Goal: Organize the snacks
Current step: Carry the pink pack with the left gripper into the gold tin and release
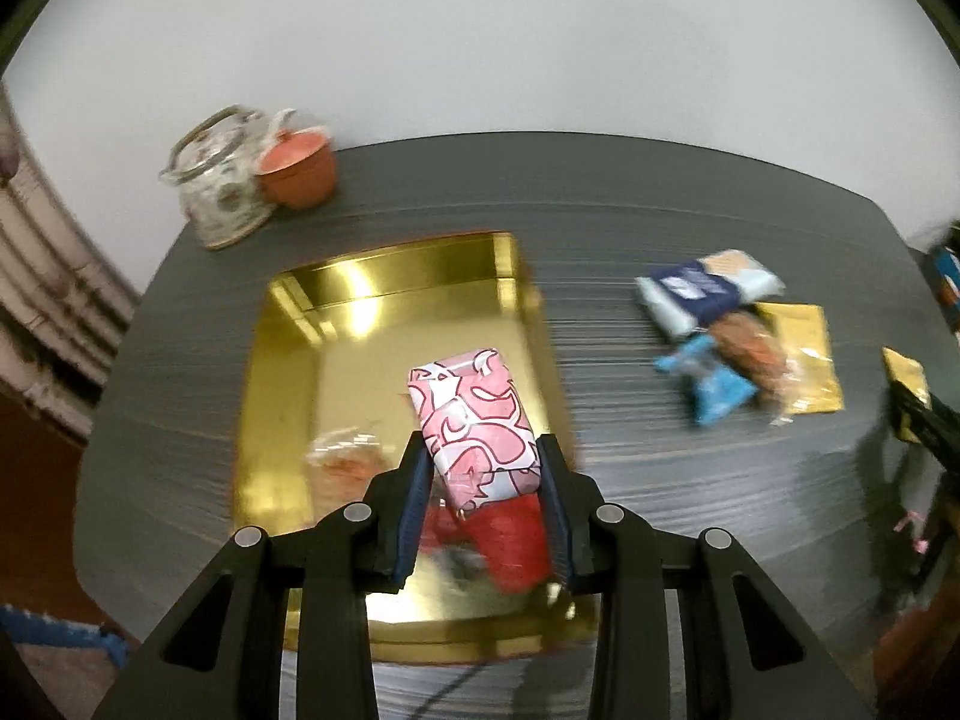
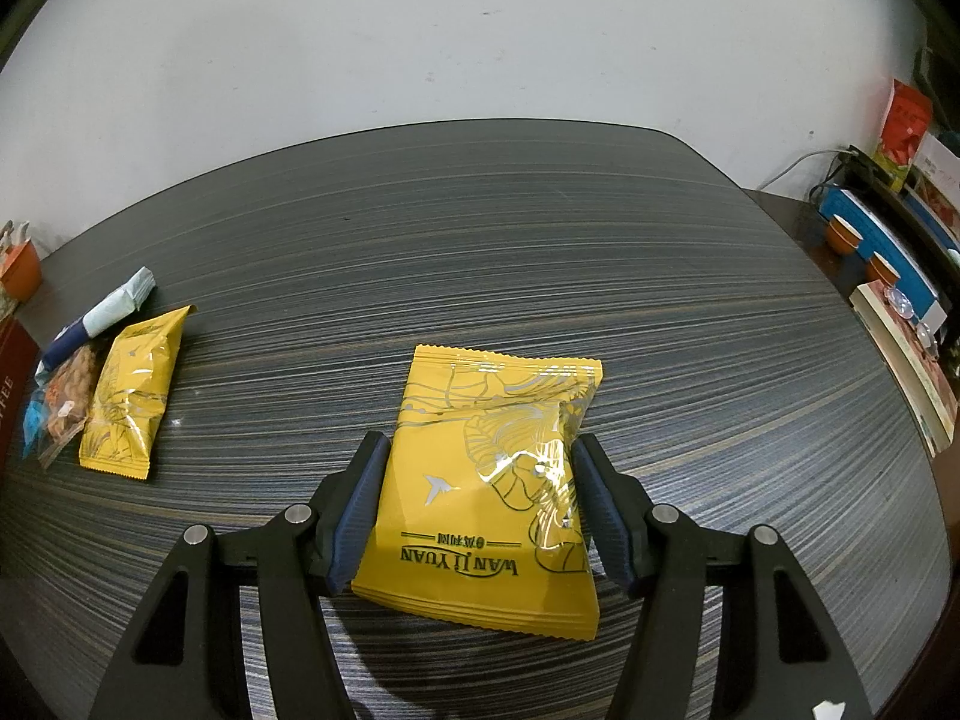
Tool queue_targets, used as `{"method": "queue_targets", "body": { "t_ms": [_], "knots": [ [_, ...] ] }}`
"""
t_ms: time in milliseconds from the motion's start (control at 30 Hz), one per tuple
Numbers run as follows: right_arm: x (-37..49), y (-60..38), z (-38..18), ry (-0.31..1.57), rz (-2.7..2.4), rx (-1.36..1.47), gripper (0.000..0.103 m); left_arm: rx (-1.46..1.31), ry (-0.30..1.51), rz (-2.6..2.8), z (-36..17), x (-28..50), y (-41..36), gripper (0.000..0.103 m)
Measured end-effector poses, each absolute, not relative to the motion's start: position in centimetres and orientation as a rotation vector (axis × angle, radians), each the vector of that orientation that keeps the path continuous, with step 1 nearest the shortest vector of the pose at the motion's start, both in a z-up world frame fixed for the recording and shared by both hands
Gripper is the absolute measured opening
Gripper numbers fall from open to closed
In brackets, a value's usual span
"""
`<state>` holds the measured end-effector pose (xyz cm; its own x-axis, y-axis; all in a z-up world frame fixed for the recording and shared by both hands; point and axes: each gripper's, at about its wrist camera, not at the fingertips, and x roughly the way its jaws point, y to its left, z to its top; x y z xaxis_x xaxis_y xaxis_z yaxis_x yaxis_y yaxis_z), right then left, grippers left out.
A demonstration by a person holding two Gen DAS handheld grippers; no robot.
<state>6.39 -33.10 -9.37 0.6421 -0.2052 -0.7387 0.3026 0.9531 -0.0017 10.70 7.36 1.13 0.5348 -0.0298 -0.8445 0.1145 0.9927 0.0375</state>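
My left gripper is shut on a pink-and-white patterned snack pack and holds it above the right part of a gold tray. In the tray lie a red packet and a clear-wrapped snack, both blurred. My right gripper is shut on a yellow snack packet, its pads pressing both side edges just above the striped table. Left of it on the table are a second yellow packet, a blue-and-white pack, a clear bag of brown snacks and a light-blue packet.
A glass teapot and an orange-brown cup stand at the table's far left corner near the wall. Past the table's right edge a low shelf holds books and small cups. A dark red box sits at the left.
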Motion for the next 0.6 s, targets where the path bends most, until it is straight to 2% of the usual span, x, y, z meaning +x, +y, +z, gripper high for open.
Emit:
{"method": "queue_targets", "body": {
  "t_ms": [300, 600],
  "knots": [
    [6.4, -33.1, -9.4, 0.824, -0.291, 0.126, 0.059, 0.112, 1.063, -0.043, -1.6, 12.4, 11.2, 0.035],
    [6.4, -33.0, -9.5, 0.824, -0.291, 0.127, 0.059, 0.115, 1.065, -0.075, -3.0, 12.8, 11.5, 0.036]
  ]
}}
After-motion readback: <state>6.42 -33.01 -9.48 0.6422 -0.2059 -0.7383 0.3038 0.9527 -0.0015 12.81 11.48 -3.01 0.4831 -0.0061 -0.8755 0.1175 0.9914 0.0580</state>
